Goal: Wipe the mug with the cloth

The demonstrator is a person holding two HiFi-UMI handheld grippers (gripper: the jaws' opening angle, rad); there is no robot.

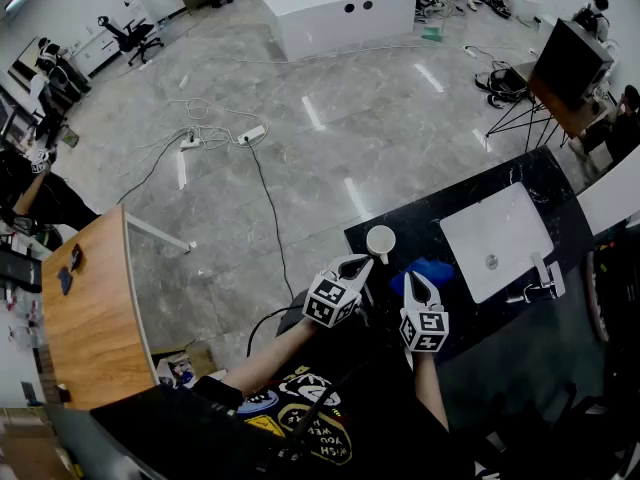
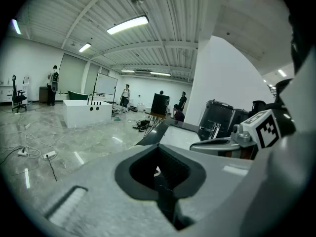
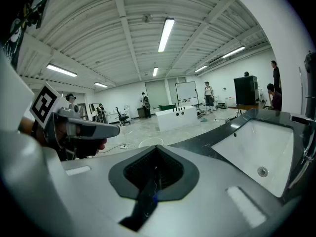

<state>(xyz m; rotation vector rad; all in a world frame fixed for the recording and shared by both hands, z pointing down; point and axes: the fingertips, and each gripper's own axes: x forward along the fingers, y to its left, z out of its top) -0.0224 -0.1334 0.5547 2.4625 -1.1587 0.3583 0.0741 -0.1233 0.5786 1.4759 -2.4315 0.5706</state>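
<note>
Overhead, the mug [image 1: 380, 240] stands on the tabletop [image 1: 430, 218] just ahead of the left gripper [image 1: 358, 263]; the cloth [image 1: 428, 271] lies at the right gripper [image 1: 415, 280]. Left gripper view: jaws together, empty. Right gripper view: likewise closed, so reaching in now might shove the cloth or topple the mug.

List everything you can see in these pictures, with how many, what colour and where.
mug: one, white, near corner of the counter
cloth: one, blue, on the counter right of the mug
counter: one, black, lower right
sink: one, white, set in the counter
faucet: one, pale, at the sink's edge
table: one, wooden, left
bathtub: one, white, far end of the room
power strip: one, white, with cables, mid-floor
left hand-held gripper: one, white, shut, beside the mug
right hand-held gripper: one, white, shut, at the cloth
</note>
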